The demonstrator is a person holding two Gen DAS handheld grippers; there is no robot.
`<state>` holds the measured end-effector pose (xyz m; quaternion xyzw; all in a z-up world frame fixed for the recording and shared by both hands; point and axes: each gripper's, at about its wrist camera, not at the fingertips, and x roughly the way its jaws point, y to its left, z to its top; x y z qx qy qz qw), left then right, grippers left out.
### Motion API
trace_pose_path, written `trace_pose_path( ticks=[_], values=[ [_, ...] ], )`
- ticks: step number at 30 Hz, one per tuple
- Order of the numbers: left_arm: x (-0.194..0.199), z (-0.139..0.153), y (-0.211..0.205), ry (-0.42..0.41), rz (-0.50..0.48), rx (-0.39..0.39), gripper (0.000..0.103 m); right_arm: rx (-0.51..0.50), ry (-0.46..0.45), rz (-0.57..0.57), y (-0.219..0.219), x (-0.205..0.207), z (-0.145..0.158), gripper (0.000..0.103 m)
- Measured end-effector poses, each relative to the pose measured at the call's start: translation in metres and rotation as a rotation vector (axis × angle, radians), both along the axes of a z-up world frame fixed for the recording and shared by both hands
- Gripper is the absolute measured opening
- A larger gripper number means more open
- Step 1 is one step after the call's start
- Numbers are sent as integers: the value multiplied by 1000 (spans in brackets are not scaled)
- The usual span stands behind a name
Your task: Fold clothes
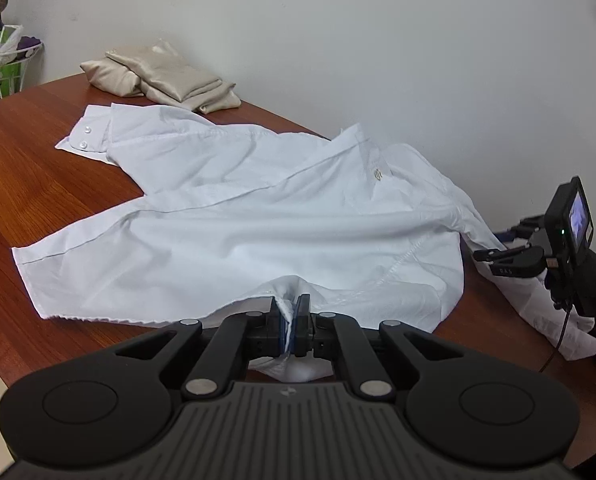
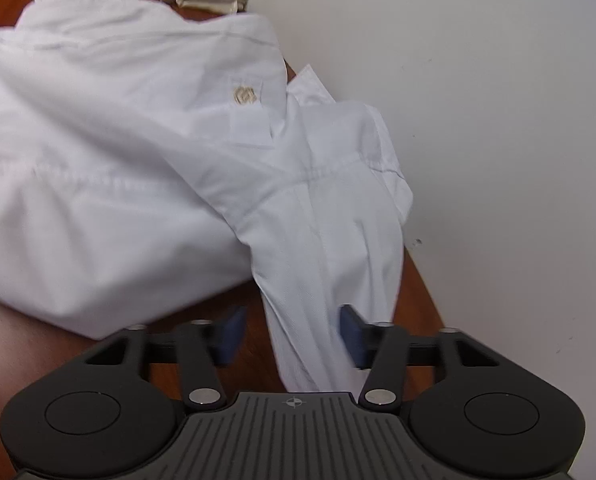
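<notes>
Left tongs (image 1: 292,322) clamped on the white shirt's (image 1: 238,216) near edge at six o'clock on the surface (image 1: 38,176); right tongs (image 2: 290,334) apart, straddling the sleeve (image 2: 337,240). Best to pinch the sleeve squarely before lifting, keeping the cloth taut.

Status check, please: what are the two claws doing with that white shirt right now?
Left gripper clamped on white shirt hem. Right gripper open around sleeve. Nothing blocking.

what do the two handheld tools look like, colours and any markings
Both are matte black with ribbed grey bases, round side discs, silver pivot pins and blue pads. A small crosshair mark sits on each base. The right tool carries a small lit screen and a thin cable.
</notes>
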<state>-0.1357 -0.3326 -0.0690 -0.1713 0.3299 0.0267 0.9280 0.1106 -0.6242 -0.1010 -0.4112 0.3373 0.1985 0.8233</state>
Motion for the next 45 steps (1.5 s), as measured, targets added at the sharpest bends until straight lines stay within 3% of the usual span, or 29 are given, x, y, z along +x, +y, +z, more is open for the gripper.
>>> trace_pose_path(
  ticks=[4,10,17,24,37,45],
  values=[
    [-2,8,6,-17,-4,14,6,37,-34,-14,-8,-3,21,10],
    [-10,23,17,-57,-26,47,5,128,-152,-17,-17,-11,80,7],
    [-21,72,38,-197,-32,114,5,204,-332,26,-5,-16,165,7],
    [-15,113,81,-303,59,132,5,212,-414,95,39,3,221,7],
    [52,107,207,-211,188,145,6,92,-323,232,211,104,214,7],
    [91,128,308,-256,305,175,6,65,-350,300,338,168,219,7]
  ],
)
